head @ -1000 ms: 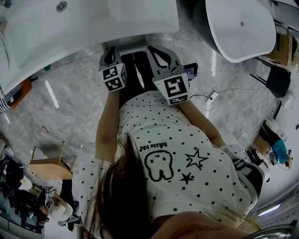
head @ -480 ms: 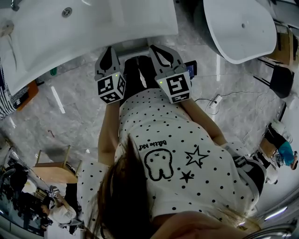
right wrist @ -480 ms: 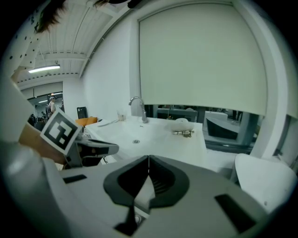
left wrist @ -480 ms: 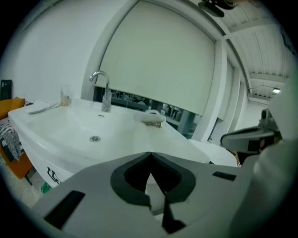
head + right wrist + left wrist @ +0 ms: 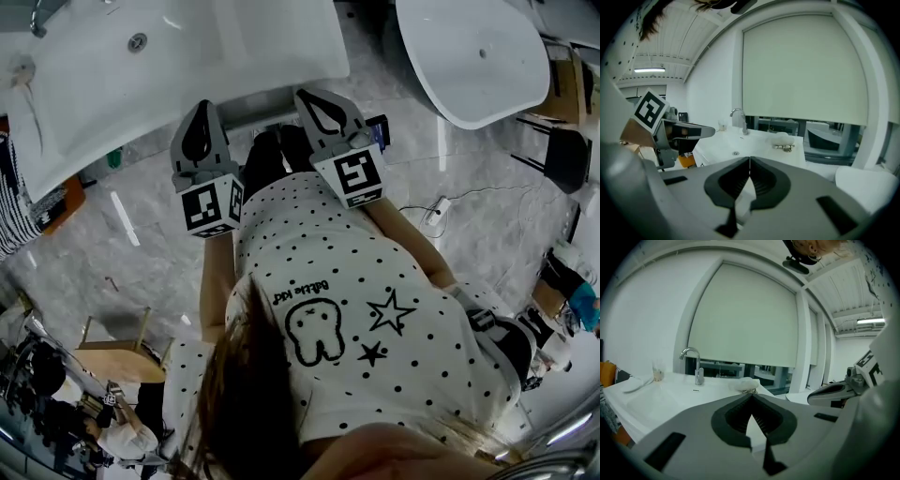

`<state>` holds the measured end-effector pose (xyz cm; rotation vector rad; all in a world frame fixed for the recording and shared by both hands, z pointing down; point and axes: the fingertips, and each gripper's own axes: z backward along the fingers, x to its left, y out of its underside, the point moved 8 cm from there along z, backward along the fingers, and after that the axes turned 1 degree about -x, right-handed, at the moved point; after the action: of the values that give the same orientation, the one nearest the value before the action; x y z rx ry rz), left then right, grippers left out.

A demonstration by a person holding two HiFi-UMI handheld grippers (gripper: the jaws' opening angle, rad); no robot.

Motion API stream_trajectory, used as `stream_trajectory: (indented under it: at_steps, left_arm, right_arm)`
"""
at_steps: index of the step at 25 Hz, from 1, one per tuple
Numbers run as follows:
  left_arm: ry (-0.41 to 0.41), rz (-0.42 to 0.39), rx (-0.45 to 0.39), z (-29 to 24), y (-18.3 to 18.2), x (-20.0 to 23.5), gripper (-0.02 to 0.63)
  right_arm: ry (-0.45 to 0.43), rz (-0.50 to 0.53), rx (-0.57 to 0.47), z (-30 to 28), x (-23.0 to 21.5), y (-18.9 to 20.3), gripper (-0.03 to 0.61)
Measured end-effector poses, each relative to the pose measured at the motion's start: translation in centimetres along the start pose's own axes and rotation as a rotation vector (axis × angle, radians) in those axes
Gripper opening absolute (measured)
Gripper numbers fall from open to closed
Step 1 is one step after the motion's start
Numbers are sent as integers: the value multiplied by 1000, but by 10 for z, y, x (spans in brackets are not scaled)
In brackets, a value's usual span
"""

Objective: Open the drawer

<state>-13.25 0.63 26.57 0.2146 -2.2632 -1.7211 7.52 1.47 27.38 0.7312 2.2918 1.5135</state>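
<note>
Head view: left gripper and right gripper both closed tight, empty, raised before washbasin. Drawer front apparently beneath basin rim, between them; handle unseen. Risk: shut jaws glancing off front, or striking rim, unless reopened and lowered.

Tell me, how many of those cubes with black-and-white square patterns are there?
2: one marker cube on the left gripper, another cube on the right gripper; none seems hidden.

White washbasin with faucet; oval bathtub right; wooden stool on marble floor.
</note>
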Motion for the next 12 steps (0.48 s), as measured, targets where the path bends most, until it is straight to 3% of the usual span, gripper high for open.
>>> stream_trajectory:
  at_steps: [12]
  left_arm:
    - [62,27,-63,19,-40,-10,5]
  right_arm:
    - [4,38,-69,8,-7,-28,14]
